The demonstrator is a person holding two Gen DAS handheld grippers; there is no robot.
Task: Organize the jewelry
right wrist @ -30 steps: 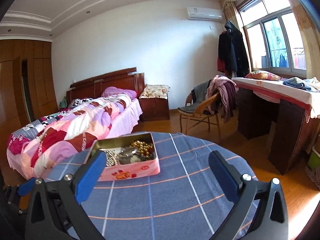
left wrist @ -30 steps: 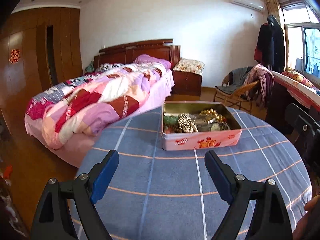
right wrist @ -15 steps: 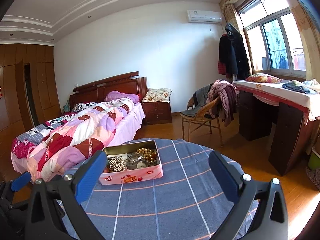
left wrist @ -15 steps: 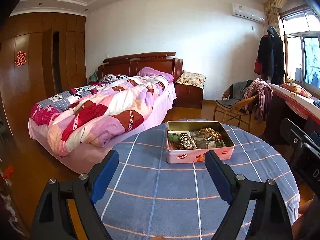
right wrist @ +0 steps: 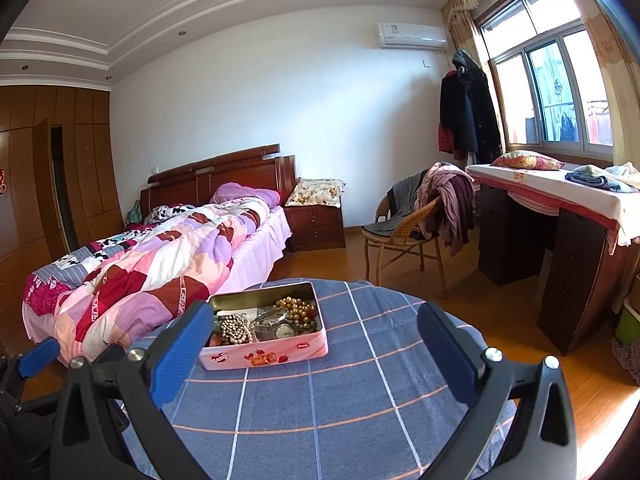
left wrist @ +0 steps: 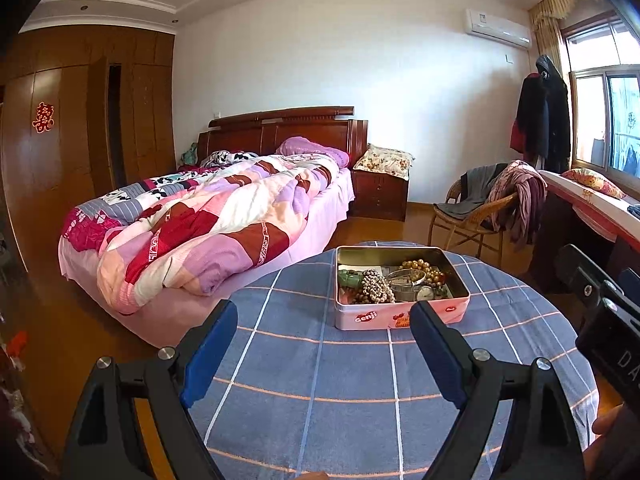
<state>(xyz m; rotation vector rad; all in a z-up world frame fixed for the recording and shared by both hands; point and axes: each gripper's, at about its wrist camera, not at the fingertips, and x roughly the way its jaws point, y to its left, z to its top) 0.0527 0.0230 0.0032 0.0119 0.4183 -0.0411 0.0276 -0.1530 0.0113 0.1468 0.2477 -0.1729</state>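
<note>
An open pink tin (left wrist: 400, 318) stands on the round table's blue checked cloth (left wrist: 320, 380). It holds a gold bead string (left wrist: 420, 268), a silver bead string (left wrist: 374, 286), a green piece (left wrist: 350, 280) and a watch (left wrist: 426, 292). My left gripper (left wrist: 323, 312) hangs open above the cloth, short of the tin's near wall, with nothing between its fingers. In the right wrist view the tin (right wrist: 264, 354) lies ahead and left of centre. My right gripper (right wrist: 315, 314) is open and empty too, back from the tin.
A bed with a patchwork quilt (left wrist: 208, 232) stands left of the table. A nightstand (left wrist: 380, 196), a wicker chair draped with clothes (right wrist: 416, 216) and a dark desk under the window (right wrist: 560, 240) line the far and right sides. Wooden floor surrounds the table.
The left gripper rose and drew back, so the tin looks smaller and farther; it has held still for the last half second. The right gripper barely shifted. Both stayed open.
</note>
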